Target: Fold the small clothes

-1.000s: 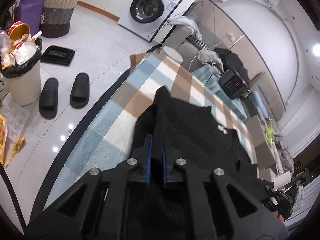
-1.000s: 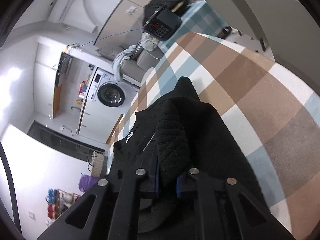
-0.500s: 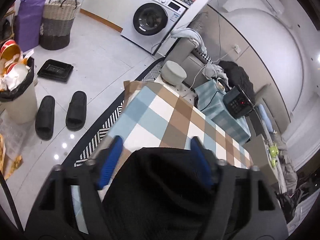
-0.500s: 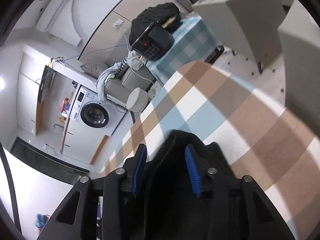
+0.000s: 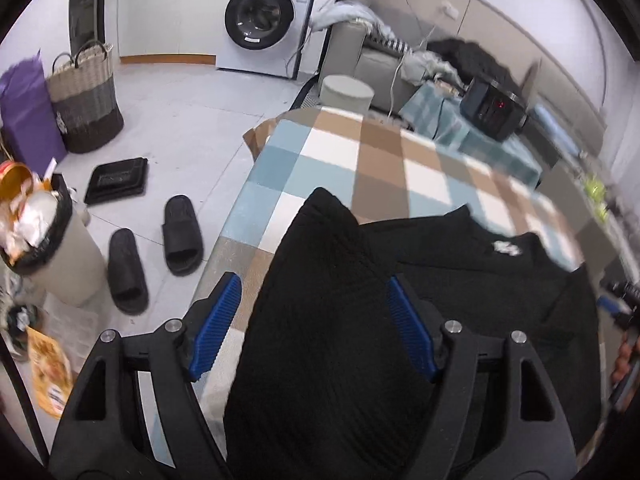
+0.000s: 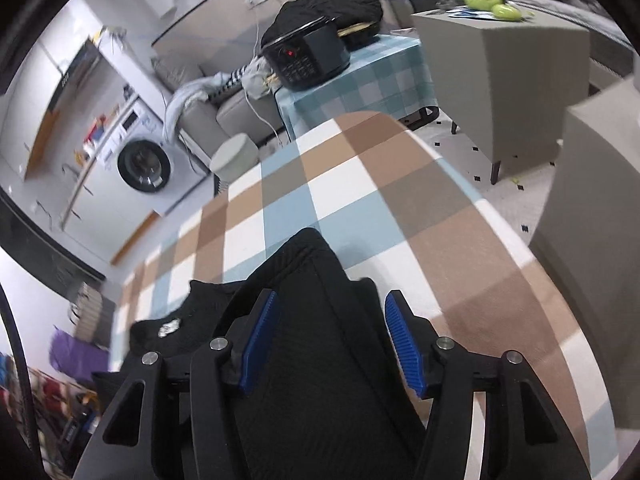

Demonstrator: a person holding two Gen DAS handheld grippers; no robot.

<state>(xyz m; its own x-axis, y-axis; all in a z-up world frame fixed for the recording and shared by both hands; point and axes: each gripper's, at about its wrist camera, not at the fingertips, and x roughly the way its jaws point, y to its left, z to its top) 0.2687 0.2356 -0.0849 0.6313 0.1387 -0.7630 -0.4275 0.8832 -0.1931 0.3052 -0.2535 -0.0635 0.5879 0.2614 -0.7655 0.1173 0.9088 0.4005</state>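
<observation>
Black knit garment lying on the checked tablecloth, left gripper spread wide above it, right gripper likewise released, 2 black slippers on floor

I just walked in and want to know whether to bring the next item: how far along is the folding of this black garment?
A fold is laid: the black garment lies doubled on the checked cloth. Nothing is in hand: left gripper and right gripper are open over it. Its spread part with the white logo is left.
</observation>
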